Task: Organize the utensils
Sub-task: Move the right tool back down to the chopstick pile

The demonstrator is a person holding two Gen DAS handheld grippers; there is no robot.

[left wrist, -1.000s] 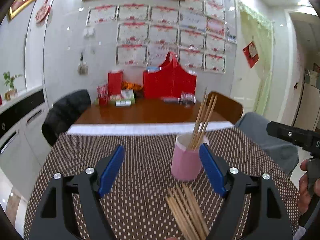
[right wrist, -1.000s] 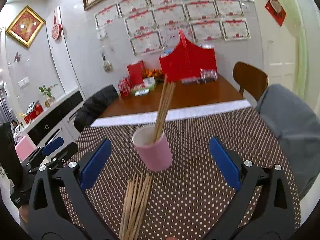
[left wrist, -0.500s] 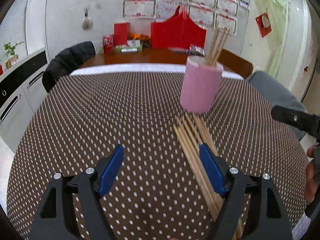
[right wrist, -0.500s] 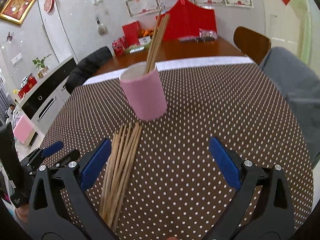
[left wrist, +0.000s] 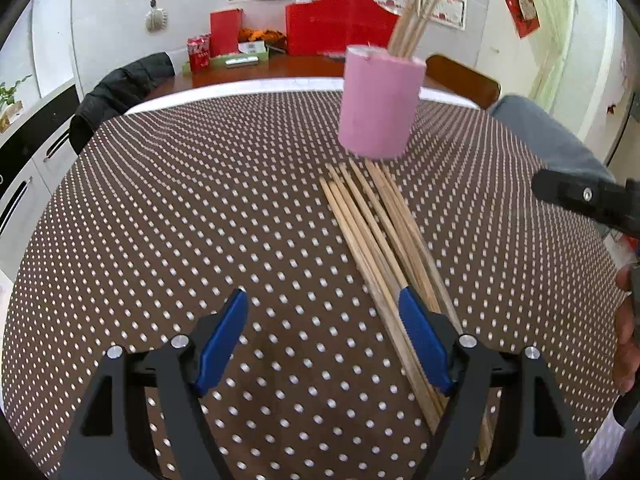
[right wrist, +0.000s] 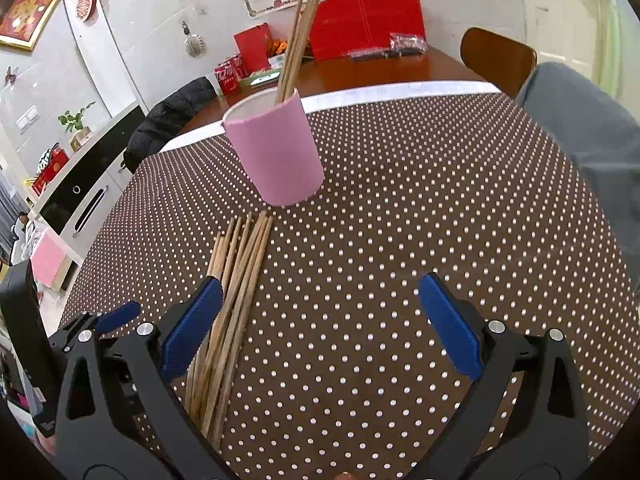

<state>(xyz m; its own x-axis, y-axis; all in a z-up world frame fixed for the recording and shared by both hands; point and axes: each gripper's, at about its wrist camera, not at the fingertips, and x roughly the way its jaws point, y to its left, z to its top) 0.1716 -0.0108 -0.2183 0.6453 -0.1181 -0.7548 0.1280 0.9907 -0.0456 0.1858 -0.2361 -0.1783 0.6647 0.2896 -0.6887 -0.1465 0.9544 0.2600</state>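
Now, left tongs (left wrist: 323, 304): blue-tipped jaws spread wide, nothing between them but dotted cloth; tilted down toward the table.
Left tongs, right-hand pad (left wrist: 420, 340): sits over the near part of the loose chopsticks; whether it touches them cannot be told.
Right tongs (right wrist: 318, 294): jaws likewise wide apart, gripping nothing, tilted down over the cloth.
Right tongs, left-hand pad (right wrist: 188, 332): overlaps the edge of the same bundle; contact cannot be told.
Loose chopsticks (left wrist: 376, 240): a bundle of wooden sticks lying flat and roughly side by side on the cloth, between the two tongs, running from under their inner pads away toward the cup.
Far ends of the bundle: just short of the cup's base.
Pink cup (left wrist: 378, 106): standing upright beyond both tongs, past the far ends of the bundle.
Chopsticks in the cup (right wrist: 296, 44): a few, leaning against the rim, tips upward.
Tablecloth (left wrist: 180, 220): brown with white dots, under everything named.
Hand (left wrist: 626, 328): seen at the right edge from the left tongs' side, holding the black handle of the other tool.
Beyond the cup: a bare wooden tabletop with red boxes (left wrist: 340, 26) against the wall.
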